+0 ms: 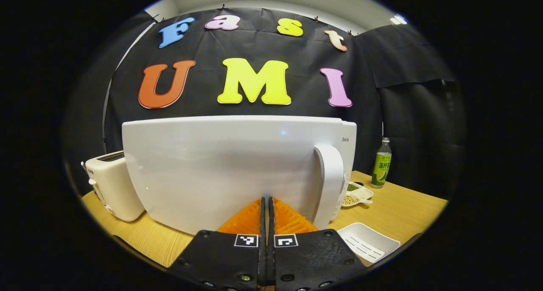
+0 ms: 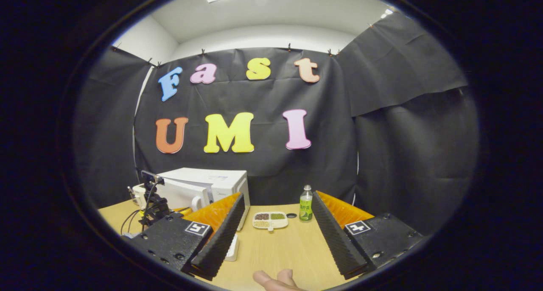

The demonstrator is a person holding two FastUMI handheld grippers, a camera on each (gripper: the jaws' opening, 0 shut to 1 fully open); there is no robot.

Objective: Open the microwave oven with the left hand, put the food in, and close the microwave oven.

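- The left hand-held gripper point(image 1: 267, 204) is clenched, fingers together, tips right at the white microwave oven point(image 1: 237, 168) door, just left of its handle point(image 1: 331, 185).
- The right hand-held gripper point(image 2: 273, 223) is spread wide, released, over the surface point(image 2: 288, 248), microwave to its left.

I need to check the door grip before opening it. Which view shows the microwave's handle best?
The left gripper view: the handle stands large and close on the microwave door's right edge. The right gripper view shows the microwave small and far, its handle partly hidden behind a finger.
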